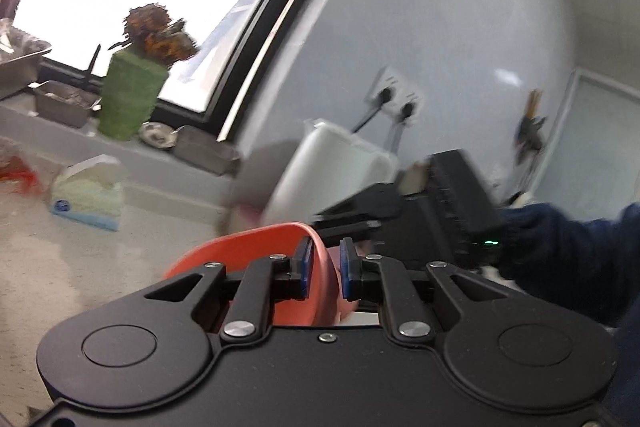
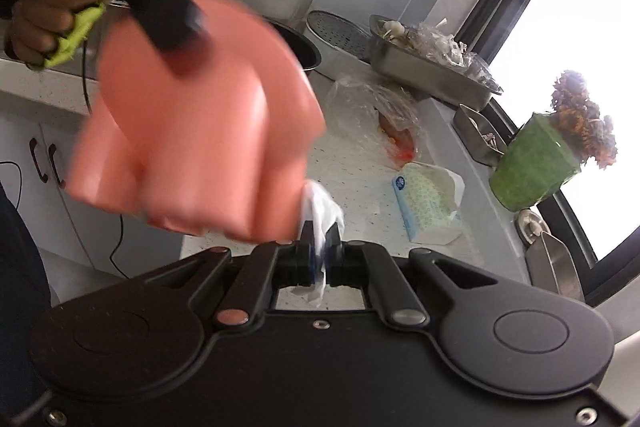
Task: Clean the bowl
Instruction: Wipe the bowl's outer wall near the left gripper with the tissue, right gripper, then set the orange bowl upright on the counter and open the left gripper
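Note:
The salmon-pink bowl (image 1: 256,247) is held in the air by its rim, with my left gripper (image 1: 325,267) shut on it; blue pads sit on either side of the rim. In the right wrist view the bowl (image 2: 192,131) is blurred and turned with its outside toward the camera, and the left gripper (image 2: 176,23) clamps its upper edge. My right gripper (image 2: 320,251) is shut on a crumpled white tissue (image 2: 320,215), which touches the bowl's lower right edge. The right gripper's black body (image 1: 448,203) shows behind the bowl in the left wrist view.
A speckled counter (image 2: 360,167) holds a tissue pack (image 2: 428,203), a plastic bag with red contents (image 2: 396,131), steel trays (image 2: 432,67) and a green vase with dried flowers (image 2: 532,163) at the window. White jug (image 1: 332,171), wall sockets (image 1: 396,95). A person's sleeve (image 1: 568,251).

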`<state>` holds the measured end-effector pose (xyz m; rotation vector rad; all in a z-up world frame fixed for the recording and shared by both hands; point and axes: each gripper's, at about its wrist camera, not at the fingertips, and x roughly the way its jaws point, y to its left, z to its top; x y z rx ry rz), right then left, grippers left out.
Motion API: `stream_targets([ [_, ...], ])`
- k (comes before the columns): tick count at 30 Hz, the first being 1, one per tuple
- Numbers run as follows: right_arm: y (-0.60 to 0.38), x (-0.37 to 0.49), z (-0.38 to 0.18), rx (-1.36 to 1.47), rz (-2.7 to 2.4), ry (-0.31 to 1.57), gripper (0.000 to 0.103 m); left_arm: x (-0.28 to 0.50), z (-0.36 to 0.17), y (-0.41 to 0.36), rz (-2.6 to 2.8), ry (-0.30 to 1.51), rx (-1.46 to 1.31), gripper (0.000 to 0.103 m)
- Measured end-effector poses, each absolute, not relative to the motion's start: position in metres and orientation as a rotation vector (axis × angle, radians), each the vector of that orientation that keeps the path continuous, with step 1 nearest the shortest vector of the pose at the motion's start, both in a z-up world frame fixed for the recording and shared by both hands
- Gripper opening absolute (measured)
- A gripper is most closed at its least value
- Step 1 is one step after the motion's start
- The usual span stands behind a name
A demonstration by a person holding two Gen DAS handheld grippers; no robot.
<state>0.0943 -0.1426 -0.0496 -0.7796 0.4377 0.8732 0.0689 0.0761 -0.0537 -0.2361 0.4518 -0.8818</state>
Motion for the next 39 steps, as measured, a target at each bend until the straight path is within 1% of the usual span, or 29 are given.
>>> stream_targets([
  [8,-0.137,0.116,-0.116,-0.591,0.612,0.547,0.004,0.11,-0.1,0.026,-0.703,0.56,0.05,0.01],
  [12,-0.141,0.11,-0.124,-0.492,0.543,0.551,0.004,0.108,-0.104,-0.008,-0.781,0.549,0.331,0.01],
  [15,-0.146,0.106,-0.128,-0.427,0.497,0.556,0.004,0.102,-0.118,-0.025,-0.839,0.532,0.511,0.01],
  [19,-0.149,0.098,-0.128,-0.369,0.45,0.562,0.004,0.101,-0.134,-0.032,-0.847,0.532,0.61,0.01],
  [22,-0.151,0.09,-0.122,-0.319,0.417,0.545,0.004,0.097,-0.126,-0.033,-0.828,0.476,0.627,0.011],
  [23,-0.152,0.089,-0.12,-0.308,0.411,0.54,0.004,0.095,-0.123,-0.033,-0.822,0.457,0.633,0.013],
  [25,-0.153,0.085,-0.115,-0.281,0.393,0.525,0.004,0.093,-0.118,-0.034,-0.809,0.42,0.644,0.028],
  [26,-0.154,0.084,-0.114,-0.278,0.39,0.521,0.004,0.091,-0.115,-0.034,-0.803,0.402,0.649,0.047],
  [27,-0.155,0.082,-0.113,-0.278,0.382,0.516,0.004,0.09,-0.112,-0.033,-0.792,0.382,0.645,0.061],
  [28,-0.157,0.081,-0.112,-0.276,0.375,0.516,0.004,0.089,-0.106,-0.031,-0.775,0.365,0.621,0.063],
  [35,-0.165,0.079,-0.102,-0.249,0.34,0.488,0.004,0.083,-0.093,-0.009,-0.606,0.354,0.471,0.067],
  [39,-0.164,0.078,-0.089,-0.25,0.357,0.454,0.004,0.072,-0.091,0.019,-0.468,0.35,0.344,0.07],
])
